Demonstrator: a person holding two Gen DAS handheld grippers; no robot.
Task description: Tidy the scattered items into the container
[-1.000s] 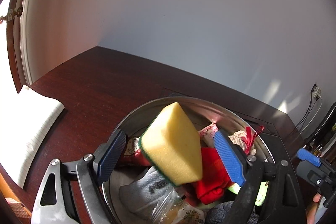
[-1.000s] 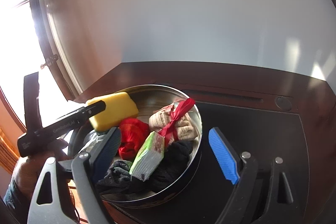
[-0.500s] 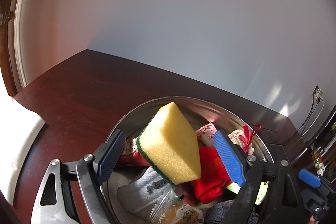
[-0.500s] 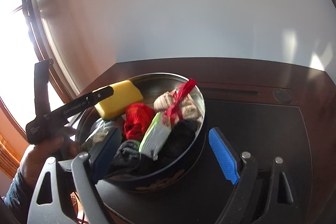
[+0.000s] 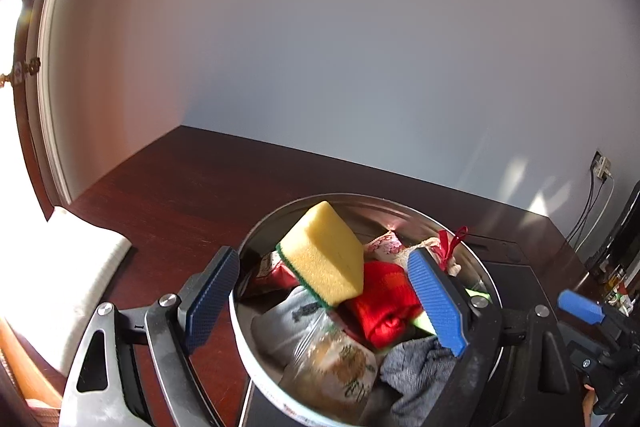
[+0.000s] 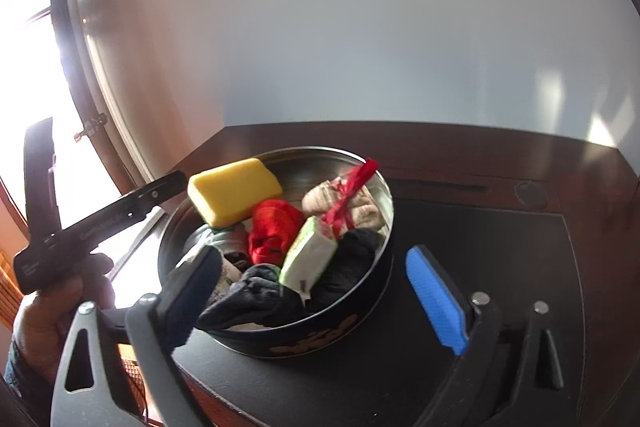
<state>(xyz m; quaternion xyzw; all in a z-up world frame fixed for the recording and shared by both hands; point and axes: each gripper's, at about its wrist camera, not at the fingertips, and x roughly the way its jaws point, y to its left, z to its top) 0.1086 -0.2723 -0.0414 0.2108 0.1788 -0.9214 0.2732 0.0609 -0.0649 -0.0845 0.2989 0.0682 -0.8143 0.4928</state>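
Note:
A round metal tin [image 6: 372, 291] stands on a black mat, packed with several items. A yellow sponge [image 5: 324, 255] with a green scrub side leans on top of a red cloth [image 5: 384, 303], a grey sock [image 5: 288, 323] and a clear snack bag [image 5: 340, 367]. A beige pouch tied with red ribbon [image 6: 340, 207], a green-white packet [image 6: 308, 255] and black cloth [image 6: 260, 299] also lie inside. My left gripper [image 5: 322, 255] is open, one finger outside the rim, touching nothing. My right gripper [image 6: 312, 251] straddles the tin's near side, jaws opening, pads off it.
The black mat [image 6: 500, 259] lies on a dark wooden table [image 5: 180, 195] against a pale wall. A white pad [image 5: 80, 279] sits at the table's left edge by a bright window. A wall socket with cables [image 5: 600, 167] is at the far right. A hand [image 6: 48, 307] holds the left gripper.
The right gripper's fingers have spread wider around the tin. The left gripper has drawn up and back, so the tin and sponge look smaller between its fingers.

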